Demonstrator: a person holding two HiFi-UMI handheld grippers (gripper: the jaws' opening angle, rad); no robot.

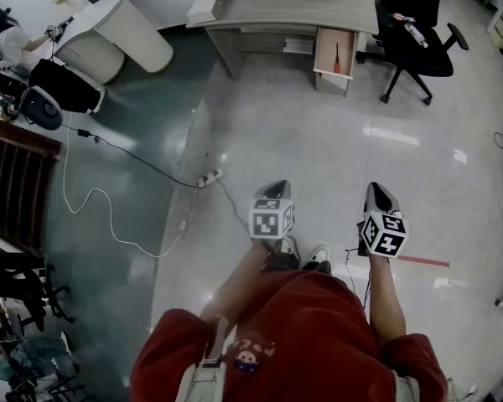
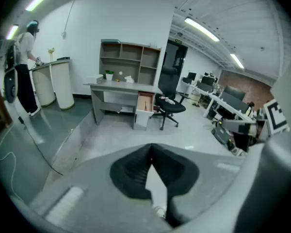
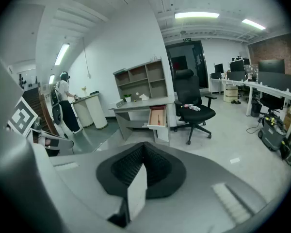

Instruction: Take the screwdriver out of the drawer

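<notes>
Far ahead, the open drawer (image 1: pixel 334 57) hangs out of the grey desk (image 1: pixel 268 11), and a red-handled screwdriver (image 1: pixel 336 56) lies inside it. The drawer (image 3: pixel 157 116) and the screwdriver (image 3: pixel 158 114) also show in the right gripper view. In the left gripper view the drawer (image 2: pixel 145 102) is small and distant. My left gripper (image 1: pixel 275 185) and right gripper (image 1: pixel 377 188) are held side by side over the floor, well short of the desk. Both are shut with nothing between the jaws, in the left gripper view (image 2: pixel 151 147) as in the right one (image 3: pixel 144 144).
A black office chair (image 1: pixel 411 32) stands just right of the drawer. A power strip (image 1: pixel 210 177) and its cable lie on the floor to my left. A person (image 1: pixel 8 44) works at a white counter at far left. A red tape line (image 1: pixel 423 261) marks the floor.
</notes>
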